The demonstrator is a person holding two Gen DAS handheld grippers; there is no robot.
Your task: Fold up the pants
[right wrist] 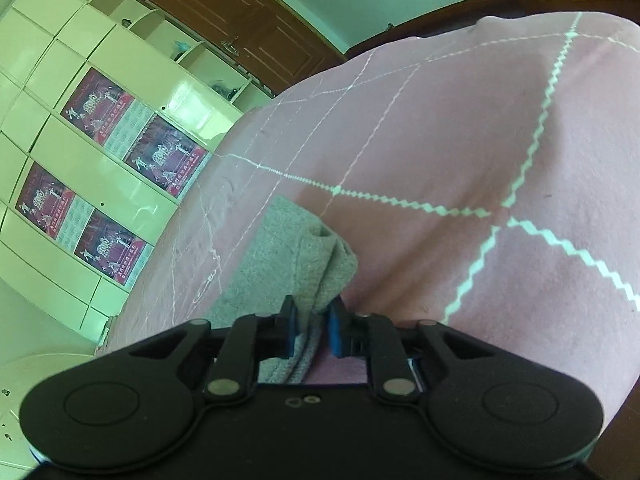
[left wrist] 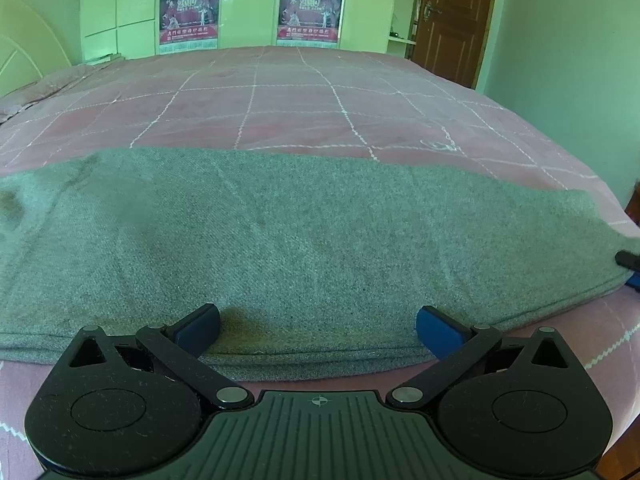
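Grey pants [left wrist: 280, 240] laid lengthwise across the pink quilted bed [left wrist: 320, 92], near the front edge. Left gripper [left wrist: 318, 328] hovering at the near seam, fingers [left wrist: 200, 326] spread wide, holding nothing. Right gripper [right wrist: 312, 330] clamped on the bunched end of the pants [right wrist: 288, 256]. Risk: one-sided lift dragging and skewing the cloth, or thick layers slipping out. Wardrobe with posters [left wrist: 310, 8] and door [left wrist: 452, 20] well apart; nothing in the way.
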